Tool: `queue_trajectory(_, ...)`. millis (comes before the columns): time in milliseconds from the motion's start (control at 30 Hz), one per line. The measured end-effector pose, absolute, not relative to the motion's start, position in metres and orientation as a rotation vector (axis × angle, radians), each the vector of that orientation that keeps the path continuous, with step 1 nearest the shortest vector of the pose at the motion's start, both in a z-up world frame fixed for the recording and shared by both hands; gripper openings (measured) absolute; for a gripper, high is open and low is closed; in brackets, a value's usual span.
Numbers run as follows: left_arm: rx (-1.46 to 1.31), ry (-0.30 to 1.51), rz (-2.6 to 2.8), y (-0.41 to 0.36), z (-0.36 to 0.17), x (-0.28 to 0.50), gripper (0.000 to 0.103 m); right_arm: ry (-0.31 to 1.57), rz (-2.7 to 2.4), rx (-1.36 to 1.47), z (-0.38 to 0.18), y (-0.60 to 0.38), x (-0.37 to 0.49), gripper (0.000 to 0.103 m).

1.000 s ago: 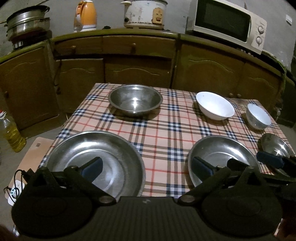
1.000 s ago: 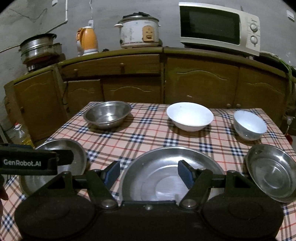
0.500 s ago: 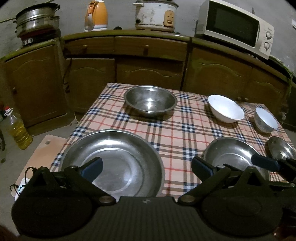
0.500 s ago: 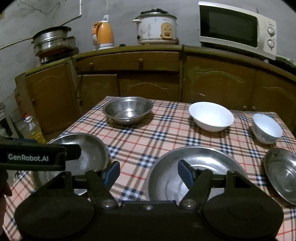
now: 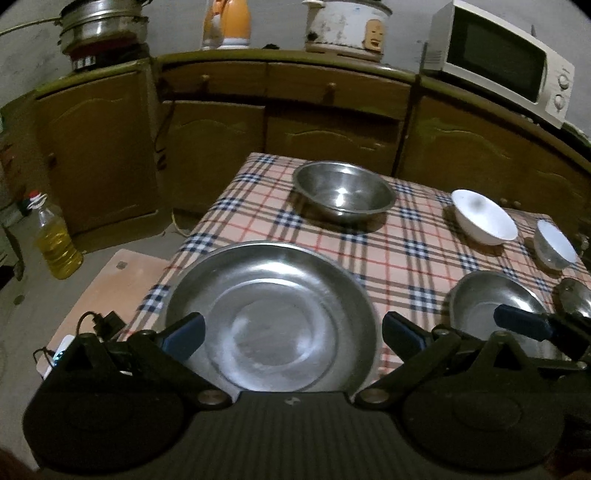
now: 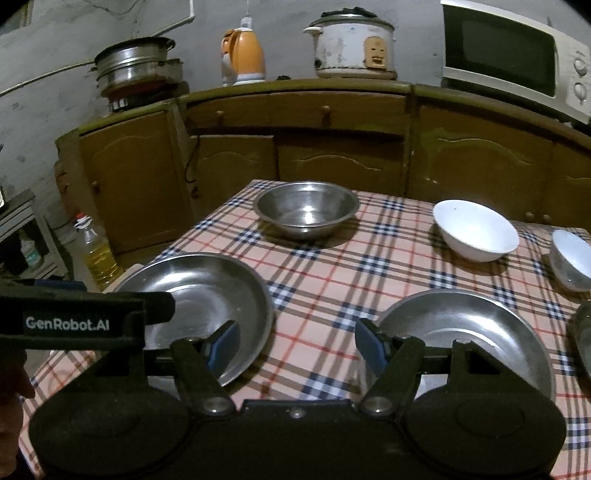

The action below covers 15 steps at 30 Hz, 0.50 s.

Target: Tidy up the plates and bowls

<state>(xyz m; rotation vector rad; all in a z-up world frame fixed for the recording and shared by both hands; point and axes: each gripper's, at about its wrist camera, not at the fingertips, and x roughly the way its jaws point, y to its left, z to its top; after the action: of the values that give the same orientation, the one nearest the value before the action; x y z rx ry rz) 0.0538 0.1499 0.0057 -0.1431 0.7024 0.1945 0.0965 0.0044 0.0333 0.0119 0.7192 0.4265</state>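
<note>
A plaid-covered table (image 5: 369, 254) holds a large steel plate (image 5: 271, 317) at the near left, a medium steel plate (image 5: 491, 314) at the near right, a deep steel bowl (image 5: 343, 190) at the back, a large white bowl (image 5: 484, 218) and a small white bowl (image 5: 556, 247). My left gripper (image 5: 293, 334) is open and empty above the large plate (image 6: 199, 284). My right gripper (image 6: 297, 341) is open and empty between the large plate and the medium plate (image 6: 469, 325). The left gripper's body (image 6: 85, 321) shows at the left of the right wrist view.
A small steel plate (image 5: 576, 299) sits at the table's right edge. Wooden cabinets (image 5: 332, 122) stand behind, with a microwave (image 5: 498, 62), rice cooker (image 5: 347, 26), kettle (image 6: 243, 55) and steamer pot (image 6: 136, 66) on top. An oil bottle (image 5: 55, 240) stands on the floor at the left.
Both grippers have swung left. The large steel plate now lies centred under the left gripper, and the right gripper has shifted off the medium plate toward the gap. Jaws stay open.
</note>
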Motion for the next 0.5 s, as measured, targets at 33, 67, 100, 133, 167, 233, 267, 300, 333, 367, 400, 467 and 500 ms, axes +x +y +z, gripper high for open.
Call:
queue_trajectory(33,-0.147,0.704,0.202,0.153,0.004,0.053,0.103,0.721,0.43,0.007,0.033,0.007,0.097,0.082)
queue_trajectory(67,-0.151,0.707,0.212,0.158,0.003,0.052,0.103,0.723,0.436,0.002,0.032,0.01,0.098,0.082)
queue_trajectory(100,-0.154,0.711,0.223,0.162,0.001,0.052,0.103,0.726,0.44,-0.001,0.031,0.013,0.099,0.082)
queue_trajectory(133,-0.158,0.715,0.234,0.166,-0.001,0.051,0.103,0.731,0.444,-0.003,0.029,0.015,0.1,0.082)
queue_trajectory(167,-0.161,0.719,0.247,0.171,-0.003,0.051,0.103,0.736,0.448,-0.001,0.027,0.016,0.101,0.082)
queue_trajectory(233,-0.165,0.729,0.277,0.183,-0.009,0.052,0.103,0.749,0.454,0.003,0.024,0.018,0.105,0.082)
queue_trajectory(267,-0.169,0.734,0.293,0.189,-0.012,0.053,0.103,0.754,0.455,0.005,0.022,0.019,0.106,0.082)
queue_trajectory(300,-0.174,0.737,0.309,0.196,-0.014,0.053,0.103,0.76,0.455,0.005,0.02,0.021,0.107,0.082)
queue_trajectory(333,-0.177,0.739,0.322,0.201,-0.016,0.054,0.103,0.767,0.455,0.004,0.017,0.022,0.109,0.082)
queue_trajectory(367,-0.179,0.743,0.334,0.206,-0.018,0.054,0.103,0.773,0.456,0.003,0.015,0.023,0.111,0.082)
queue_trajectory(400,-0.18,0.749,0.348,0.212,-0.021,0.056,0.103,0.779,0.458,0.001,0.013,0.024,0.112,0.082)
queue_trajectory(467,-0.185,0.762,0.369,0.222,-0.026,0.059,0.103,0.793,0.462,0.002,0.009,0.027,0.116,0.082)
queue_trajectory(500,-0.19,0.765,0.377,0.227,-0.029,0.061,0.103,0.798,0.464,0.004,0.007,0.028,0.118,0.082)
